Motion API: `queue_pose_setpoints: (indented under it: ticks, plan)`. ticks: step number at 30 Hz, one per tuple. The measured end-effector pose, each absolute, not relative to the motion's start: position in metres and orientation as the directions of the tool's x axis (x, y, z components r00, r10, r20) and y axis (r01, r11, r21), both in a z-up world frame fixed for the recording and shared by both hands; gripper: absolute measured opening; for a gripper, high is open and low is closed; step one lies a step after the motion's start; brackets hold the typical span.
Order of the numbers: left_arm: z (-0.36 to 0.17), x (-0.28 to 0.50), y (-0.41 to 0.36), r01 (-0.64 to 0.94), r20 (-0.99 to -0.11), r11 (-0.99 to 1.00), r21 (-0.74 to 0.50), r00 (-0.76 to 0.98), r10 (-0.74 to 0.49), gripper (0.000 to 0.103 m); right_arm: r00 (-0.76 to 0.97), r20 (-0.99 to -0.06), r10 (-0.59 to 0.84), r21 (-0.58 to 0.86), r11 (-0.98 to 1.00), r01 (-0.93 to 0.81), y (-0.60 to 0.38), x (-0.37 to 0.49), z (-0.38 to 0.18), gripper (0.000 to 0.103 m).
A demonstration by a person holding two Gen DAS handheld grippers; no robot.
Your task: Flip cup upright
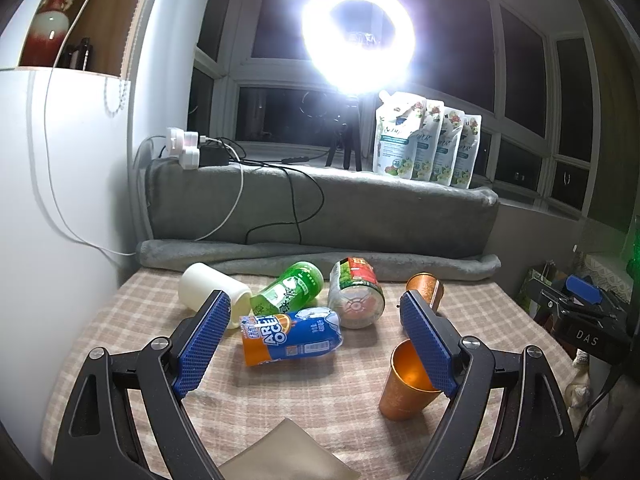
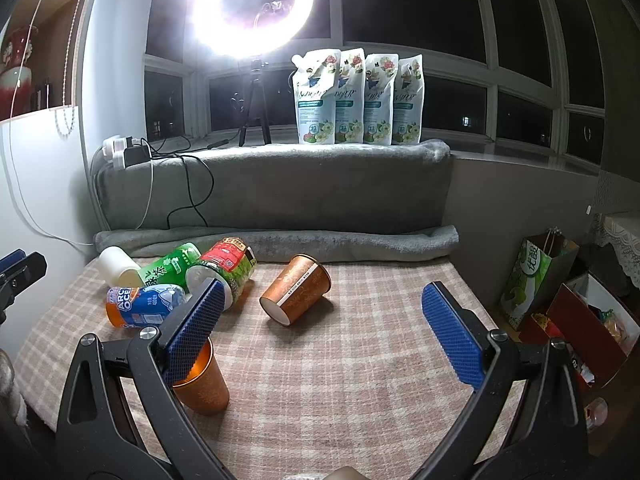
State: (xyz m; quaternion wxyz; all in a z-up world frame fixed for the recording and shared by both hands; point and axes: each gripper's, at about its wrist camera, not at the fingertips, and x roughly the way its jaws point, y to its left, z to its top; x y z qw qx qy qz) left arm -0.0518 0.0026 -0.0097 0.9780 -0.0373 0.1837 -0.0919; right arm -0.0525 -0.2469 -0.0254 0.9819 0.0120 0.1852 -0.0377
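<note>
Several cups lie on their sides on the checked cloth: a white one (image 1: 212,288), a green one (image 1: 290,286), a blue and orange one (image 1: 292,336), a red and green one (image 1: 356,292) and a copper one (image 2: 296,290). The copper one also shows in the left wrist view (image 1: 428,286), partly behind a finger. A second copper cup (image 1: 406,384) stands upright, mouth up; it also shows in the right wrist view (image 2: 206,380). My left gripper (image 1: 316,340) is open and empty above the blue cup. My right gripper (image 2: 324,336) is open and empty, its left finger over the upright cup's rim.
A grey blanket (image 1: 320,208) covers the ledge behind the table (image 2: 360,360). A ring light (image 1: 356,36) on a tripod, several pouches (image 2: 356,96) and a power strip (image 1: 186,148) with cables stand on it. Bags and boxes (image 2: 560,300) sit off the right edge.
</note>
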Motion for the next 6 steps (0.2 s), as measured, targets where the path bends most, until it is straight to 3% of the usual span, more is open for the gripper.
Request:
queue_pose_setpoints:
  ticks: [6]
  plan:
    - [-0.01, -0.0512, 0.0034, 0.164, -0.344, 0.982, -0.095, 0.92, -0.187, 0.087, 0.929, -0.365, -0.069, 0.008, 0.997, 0.077, -0.247, -0.052, -0.026, 0.101]
